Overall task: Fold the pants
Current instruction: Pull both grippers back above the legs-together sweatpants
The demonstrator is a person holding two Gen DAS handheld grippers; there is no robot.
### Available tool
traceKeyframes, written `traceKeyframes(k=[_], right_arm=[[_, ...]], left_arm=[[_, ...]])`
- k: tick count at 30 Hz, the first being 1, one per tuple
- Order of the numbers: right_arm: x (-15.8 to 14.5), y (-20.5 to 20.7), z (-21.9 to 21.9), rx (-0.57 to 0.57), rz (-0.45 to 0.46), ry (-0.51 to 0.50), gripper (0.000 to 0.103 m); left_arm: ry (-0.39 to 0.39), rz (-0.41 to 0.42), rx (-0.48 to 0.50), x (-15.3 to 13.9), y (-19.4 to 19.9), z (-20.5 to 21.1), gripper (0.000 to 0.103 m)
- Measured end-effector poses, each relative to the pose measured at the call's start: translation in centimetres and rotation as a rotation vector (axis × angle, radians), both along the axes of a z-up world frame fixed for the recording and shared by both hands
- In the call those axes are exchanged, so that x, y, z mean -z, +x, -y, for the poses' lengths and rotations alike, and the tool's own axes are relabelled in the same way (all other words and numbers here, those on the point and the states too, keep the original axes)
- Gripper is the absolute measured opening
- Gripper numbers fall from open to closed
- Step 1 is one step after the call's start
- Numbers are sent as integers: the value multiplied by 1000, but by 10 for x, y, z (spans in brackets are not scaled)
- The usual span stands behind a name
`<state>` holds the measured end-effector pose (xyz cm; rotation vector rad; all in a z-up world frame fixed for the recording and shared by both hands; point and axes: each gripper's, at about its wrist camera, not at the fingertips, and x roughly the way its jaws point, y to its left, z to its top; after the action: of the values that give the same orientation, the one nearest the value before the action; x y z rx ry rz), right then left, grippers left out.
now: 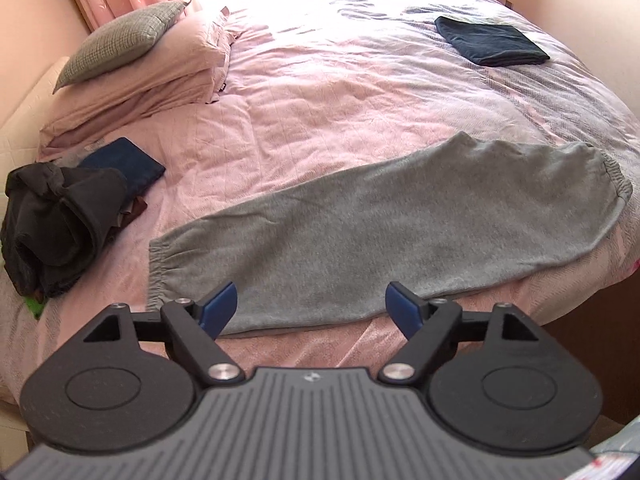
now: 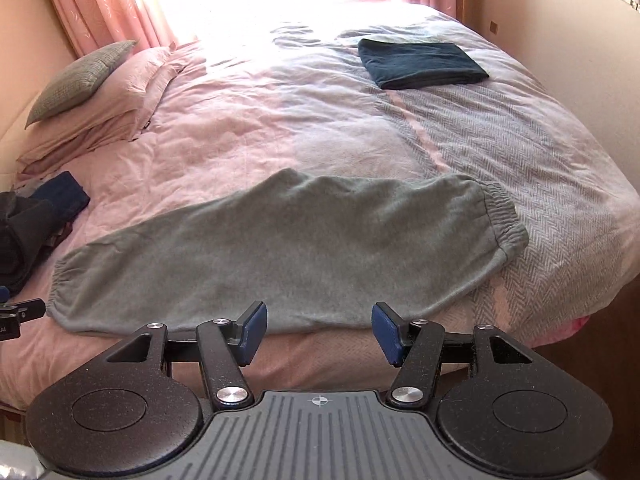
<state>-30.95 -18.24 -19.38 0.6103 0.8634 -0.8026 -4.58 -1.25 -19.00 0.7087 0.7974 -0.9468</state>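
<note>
grey pants (image 1: 372,216), pink bedspread (image 1: 304,92) w/ grey herringbone, checked grey pillow (image 1: 120,40), navy towel (image 1: 490,40)

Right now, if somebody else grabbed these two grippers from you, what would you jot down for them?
Left gripper: open, nothing between its blue pads, above the near edge of the bed.
Right gripper: open and empty too.
Grey pants: lying flat across the near side of the bed, folded lengthwise with one leg on the other, cuffs at the left end, waistband at the right.
Done: the lengthwise fold.
Left: fold them across into a compact stack, probably like the folded dark garment at the far side.
A dark clothes pile sits at the left, unfolded.
</note>
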Motion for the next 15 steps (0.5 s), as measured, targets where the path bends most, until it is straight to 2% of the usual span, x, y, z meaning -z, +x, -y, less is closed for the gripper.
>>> traceKeyframes(k=[4, 11, 15], right_arm=[[-8, -2, -7, -22, -7, 24, 55], [-17, -17, -1, -88, -20, 28, 55], [-21, -36, 6, -112, -31, 19, 55]], left_arm=[[-13, -5, -20, -18, -9, -7, 89], [-31, -13, -76, -35, -40, -3, 91], [-35, -57, -99, -40, -65, 2, 91]])
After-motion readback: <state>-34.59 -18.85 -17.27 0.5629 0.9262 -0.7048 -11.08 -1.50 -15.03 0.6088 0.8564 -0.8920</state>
